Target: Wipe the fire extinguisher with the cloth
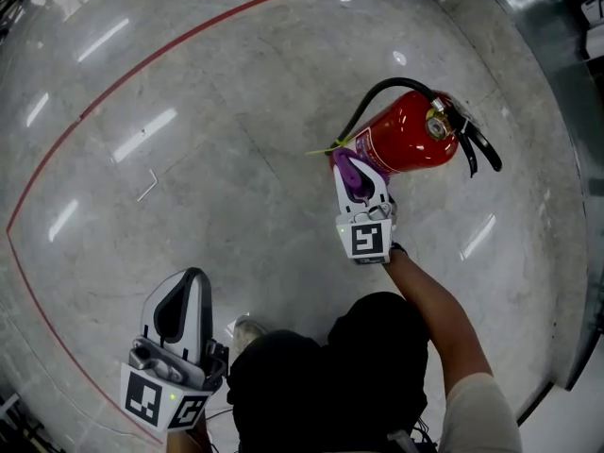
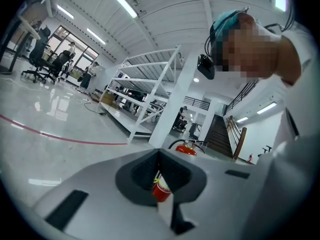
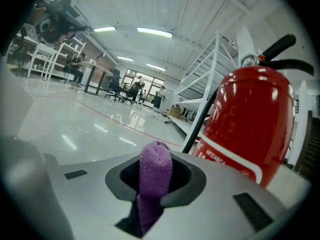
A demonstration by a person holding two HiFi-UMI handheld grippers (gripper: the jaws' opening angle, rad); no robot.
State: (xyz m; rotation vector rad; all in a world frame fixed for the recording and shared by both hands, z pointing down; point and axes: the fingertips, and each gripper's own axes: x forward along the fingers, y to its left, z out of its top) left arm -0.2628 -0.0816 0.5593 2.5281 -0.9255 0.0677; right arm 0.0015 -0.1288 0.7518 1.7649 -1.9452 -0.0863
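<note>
Glossy red cylindrical fire extinguisher (image 1: 411, 132) sits on the polished floor (image 1: 236, 159) toward its right edge. The right claw (image 1: 351, 163) pinches a fuzzy purple cloth (image 1: 353, 174) beside the extinguisher. The left claw (image 1: 194, 276) is pressed together, empty.

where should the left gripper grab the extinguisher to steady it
Probably the black handle atop the upright extinguisher, coming from above: it juts out sideways, thin and clear, while the round body looks too wide for the jaws.

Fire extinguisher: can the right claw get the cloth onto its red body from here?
Probably yes. The right claw, shut on the purple cloth, sits right beside the fire extinguisher with nothing between them; only its black hose runs close by.
</note>
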